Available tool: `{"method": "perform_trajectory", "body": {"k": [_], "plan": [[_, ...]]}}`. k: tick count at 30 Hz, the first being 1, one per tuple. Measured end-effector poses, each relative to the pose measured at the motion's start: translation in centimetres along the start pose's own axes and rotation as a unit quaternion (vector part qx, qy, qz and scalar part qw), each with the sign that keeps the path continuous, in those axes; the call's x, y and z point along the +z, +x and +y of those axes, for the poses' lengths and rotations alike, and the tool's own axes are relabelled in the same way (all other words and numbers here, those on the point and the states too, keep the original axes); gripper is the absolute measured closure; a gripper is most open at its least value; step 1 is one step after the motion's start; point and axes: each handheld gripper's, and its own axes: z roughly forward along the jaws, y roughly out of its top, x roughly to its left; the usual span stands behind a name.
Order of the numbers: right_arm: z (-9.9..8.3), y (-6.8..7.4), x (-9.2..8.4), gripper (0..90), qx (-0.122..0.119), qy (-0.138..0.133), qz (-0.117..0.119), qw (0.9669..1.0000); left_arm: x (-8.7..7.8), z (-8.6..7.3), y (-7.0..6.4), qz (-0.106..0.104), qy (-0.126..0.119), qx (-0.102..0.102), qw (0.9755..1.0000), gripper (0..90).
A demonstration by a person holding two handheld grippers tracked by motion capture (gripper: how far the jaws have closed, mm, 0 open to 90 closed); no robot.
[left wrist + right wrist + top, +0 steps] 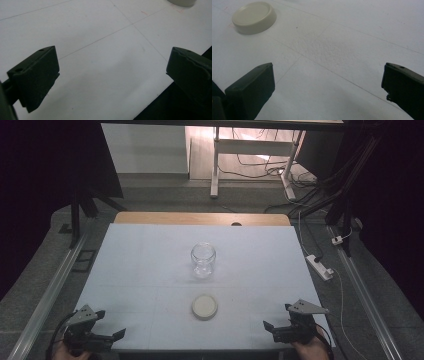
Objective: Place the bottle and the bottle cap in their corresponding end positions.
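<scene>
Both claws gape wide and empty; the cream lid (204,306) lies between them, ahead-left of the right claw (280,324), left claw (108,328) similarly far.

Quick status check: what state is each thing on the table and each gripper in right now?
Glass jar: upright, open, no lid on it, looks empty.
Lid: off the jar, lying flat on the table nearer the person, apart from the jar.
Left gripper: open, holding nothing, at the near left edge.
Right gripper: open, holding nothing, at the near right edge.
</scene>
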Motion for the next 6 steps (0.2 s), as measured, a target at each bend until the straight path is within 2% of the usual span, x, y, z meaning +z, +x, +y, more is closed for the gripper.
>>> {"method": "perform_trajectory", "body": {"k": [3, 6], "plan": [[-0.12, -0.06, -0.18, 0.0, 0.004, 0.000, -0.001, 1.0000, -0.23, -0.26, 0.09, 0.009, 0.003, -0.002, 1.0000, 0.0], [-0.14, -0.09, -0.17, 0.0, 0.008, 0.002, -0.003, 1.0000, -0.21, -0.20, 0.25, 0.003, 0.005, -0.006, 1.0000, 0.0]]}}
